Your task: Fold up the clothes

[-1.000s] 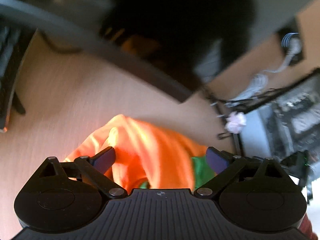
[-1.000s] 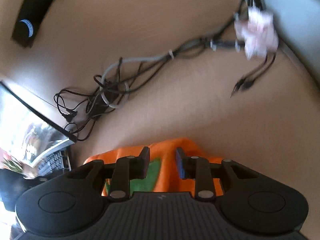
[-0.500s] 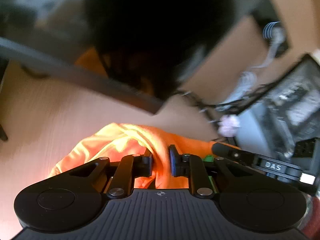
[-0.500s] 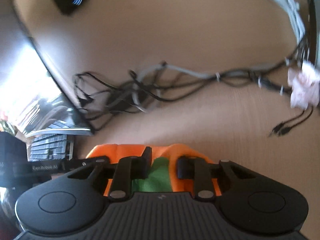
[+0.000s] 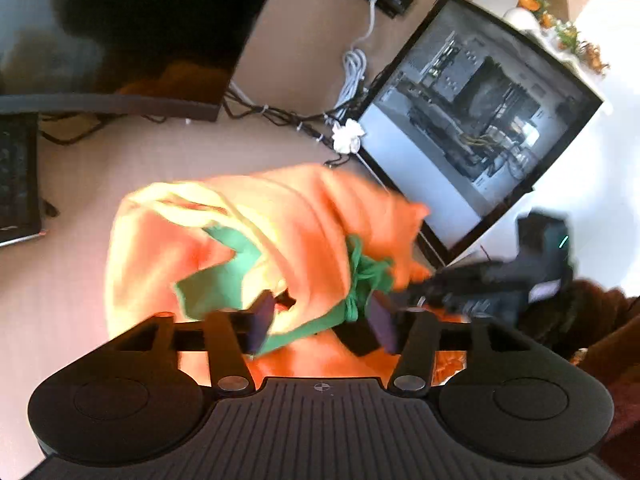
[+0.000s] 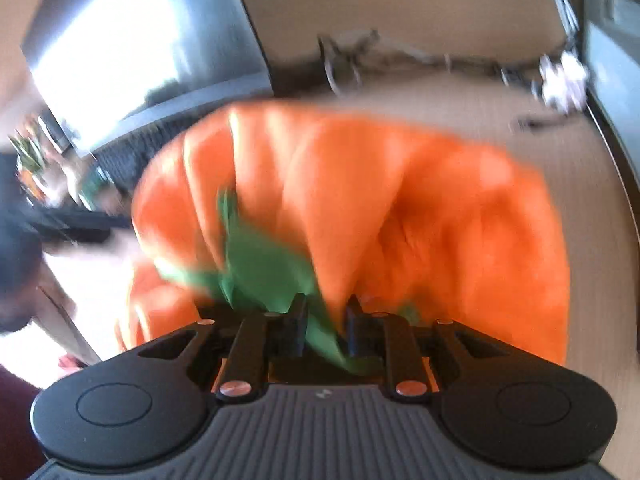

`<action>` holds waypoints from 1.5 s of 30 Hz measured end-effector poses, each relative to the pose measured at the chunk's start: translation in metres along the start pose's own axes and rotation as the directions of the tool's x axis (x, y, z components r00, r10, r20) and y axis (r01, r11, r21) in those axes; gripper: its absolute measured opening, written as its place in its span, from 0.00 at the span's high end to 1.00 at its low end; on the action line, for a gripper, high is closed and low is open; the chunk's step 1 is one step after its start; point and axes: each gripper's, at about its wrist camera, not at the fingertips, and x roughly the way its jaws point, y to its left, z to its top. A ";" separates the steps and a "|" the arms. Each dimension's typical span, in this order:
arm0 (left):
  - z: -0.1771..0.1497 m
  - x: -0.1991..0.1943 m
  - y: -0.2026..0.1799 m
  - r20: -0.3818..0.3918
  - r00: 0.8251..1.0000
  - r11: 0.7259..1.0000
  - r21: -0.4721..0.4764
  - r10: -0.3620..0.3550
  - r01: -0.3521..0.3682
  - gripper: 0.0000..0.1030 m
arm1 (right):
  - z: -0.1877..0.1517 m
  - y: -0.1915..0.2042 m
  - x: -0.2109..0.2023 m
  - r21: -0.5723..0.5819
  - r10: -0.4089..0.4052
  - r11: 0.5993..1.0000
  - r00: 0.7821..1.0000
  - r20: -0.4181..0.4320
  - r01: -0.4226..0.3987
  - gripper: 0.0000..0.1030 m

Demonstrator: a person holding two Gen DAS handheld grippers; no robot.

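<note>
An orange garment (image 5: 300,216) with a green waistband and green drawstring (image 5: 364,276) hangs bunched above the wooden desk (image 5: 80,160). My left gripper (image 5: 320,318) is open, with folds of the cloth lying loosely between its purple pads. My right gripper (image 6: 325,320) is shut on the green waistband (image 6: 264,268), and the orange garment (image 6: 400,184) billows in front of it, blurred. In the left wrist view my right gripper (image 5: 424,280) shows as a dark blur at the cloth's right edge.
A dark monitor (image 5: 120,20) and a keyboard (image 5: 16,176) stand at the back left. A glass-sided computer case (image 5: 480,120) is on the right. Tangled cables (image 5: 280,114) and a white wad (image 5: 348,140) lie behind the garment. A dark red sleeve (image 5: 600,340) is at the right.
Both grippers have lifted the garment off the desk and it now spreads between them. My left gripper, shut on the cloth half a second ago, has opened. My right stays shut.
</note>
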 end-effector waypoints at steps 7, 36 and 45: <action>0.052 0.008 -0.004 0.181 0.983 0.999 -0.031 0.029 -0.023 0.07 | -0.018 0.011 0.007 -0.003 -0.047 0.999 0.998 0.033 0.047 0.82; 0.071 0.146 0.051 -0.096 0.911 0.911 -0.064 0.401 -0.407 0.45 | 0.097 -0.060 0.034 0.049 -0.093 0.995 0.987 0.134 0.087 0.77; 0.075 0.106 0.029 -0.014 0.969 0.968 -0.045 0.245 -0.245 0.16 | 0.067 -0.072 0.018 -0.016 -0.247 0.968 0.963 0.110 0.250 0.76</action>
